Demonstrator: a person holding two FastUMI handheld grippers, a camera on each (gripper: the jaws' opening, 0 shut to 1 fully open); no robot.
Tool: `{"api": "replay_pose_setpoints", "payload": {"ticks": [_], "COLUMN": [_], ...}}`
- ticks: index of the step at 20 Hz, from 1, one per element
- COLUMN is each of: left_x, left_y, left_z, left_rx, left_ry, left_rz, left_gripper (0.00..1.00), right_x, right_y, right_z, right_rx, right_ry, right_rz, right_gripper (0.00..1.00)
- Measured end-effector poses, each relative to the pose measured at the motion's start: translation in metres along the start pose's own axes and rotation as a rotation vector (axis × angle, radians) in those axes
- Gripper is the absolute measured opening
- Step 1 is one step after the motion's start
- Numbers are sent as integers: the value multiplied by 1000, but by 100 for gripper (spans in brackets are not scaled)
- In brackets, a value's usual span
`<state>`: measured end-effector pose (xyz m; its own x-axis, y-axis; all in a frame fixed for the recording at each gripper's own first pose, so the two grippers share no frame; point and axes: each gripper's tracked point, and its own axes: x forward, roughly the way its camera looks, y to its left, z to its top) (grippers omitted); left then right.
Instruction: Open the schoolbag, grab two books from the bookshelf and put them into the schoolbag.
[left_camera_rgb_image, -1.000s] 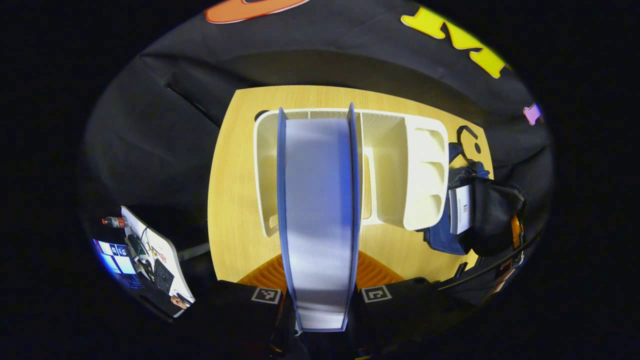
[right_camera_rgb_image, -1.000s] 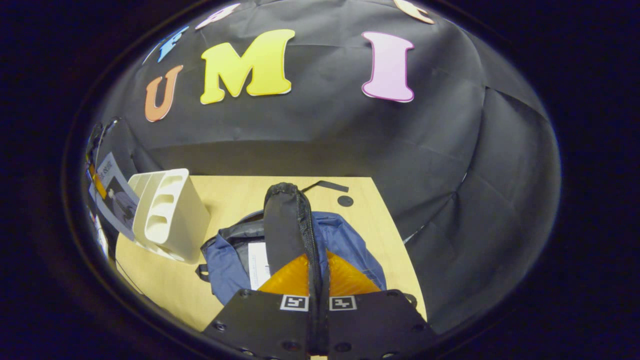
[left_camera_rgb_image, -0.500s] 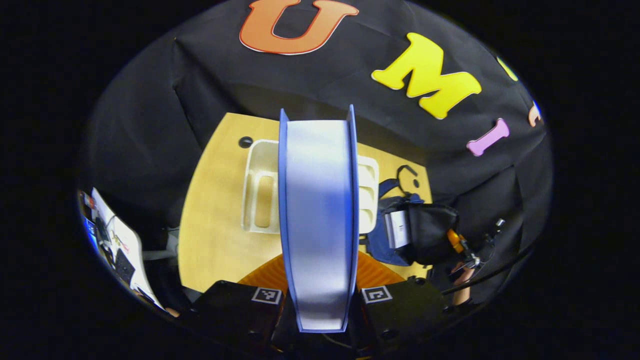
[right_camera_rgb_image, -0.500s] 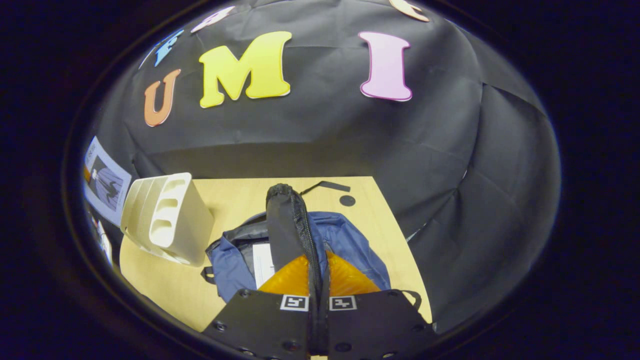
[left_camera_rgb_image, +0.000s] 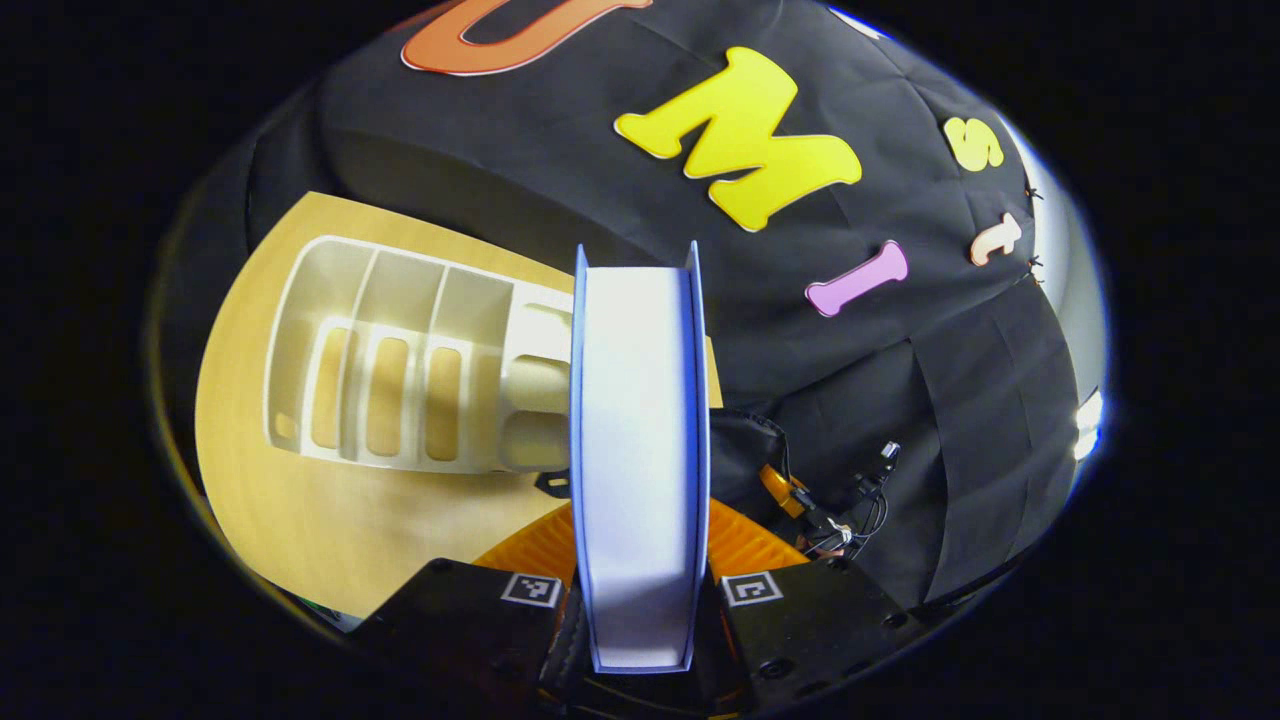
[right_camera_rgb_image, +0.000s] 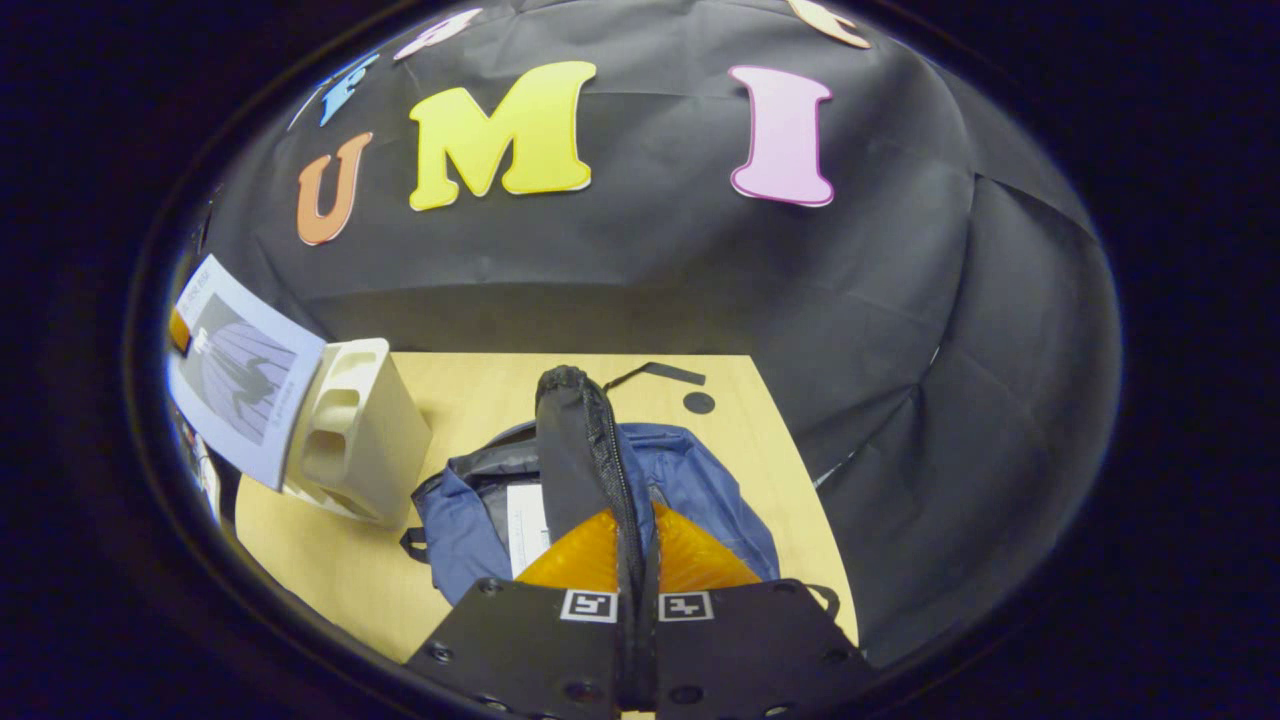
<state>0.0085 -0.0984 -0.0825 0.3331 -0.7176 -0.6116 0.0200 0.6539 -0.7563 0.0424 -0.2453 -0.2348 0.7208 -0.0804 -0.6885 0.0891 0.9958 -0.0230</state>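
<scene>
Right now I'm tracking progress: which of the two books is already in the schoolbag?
The white book, showing inside the open blue schoolbag. The other, blue-covered book is clamped in the left tool, in the air near the bookshelf.

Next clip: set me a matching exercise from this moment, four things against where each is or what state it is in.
Things:
1. book
2. schoolbag flap
3. bookshelf
4. white item

States:
A. standing on the table with bare slots
B. clamped between the left gripper fingers
C. lying inside the open schoolbag
D. pinched and held up by the right gripper

Pairs: 1-B, 2-D, 3-A, 4-C
</scene>
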Motion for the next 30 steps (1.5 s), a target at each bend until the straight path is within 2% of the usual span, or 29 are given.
{"api": "replay_pose_setpoints", "payload": {"ticks": [4,11,12,14,18,22,23,30], "left_x": [71,173,184,203,229,250,256,303], "left_y": [-16,-15,-14,-13,-11,-19,-23,-46], "left_z": [-33,-70,-73,-82,-96,-104,-106,-110], "left_rx": [-61,-101,-114,-153,-173,-209,-208,-242], "left_ry": [40,55,57,75,84,62,57,46], "left_rz": [-43,-15,-13,-23,-50,-118,-134,-227], "left_gripper": [44,44,44,44,44,45,43,43], "right_x": [1,0,1,1,0,-8,-12,-23], "right_y": [-7,-18,-18,-18,-18,-14,-12,-6], "right_z": [0,-3,-2,-2,1,8,10,28], "right_rx": [12,19,19,19,10,2,-8,-57], "right_ry": [4,14,16,21,24,18,15,0], "right_rz": [1,0,2,7,10,13,12,10], "right_gripper": [0,2,0,2,0,2,0,0]}}
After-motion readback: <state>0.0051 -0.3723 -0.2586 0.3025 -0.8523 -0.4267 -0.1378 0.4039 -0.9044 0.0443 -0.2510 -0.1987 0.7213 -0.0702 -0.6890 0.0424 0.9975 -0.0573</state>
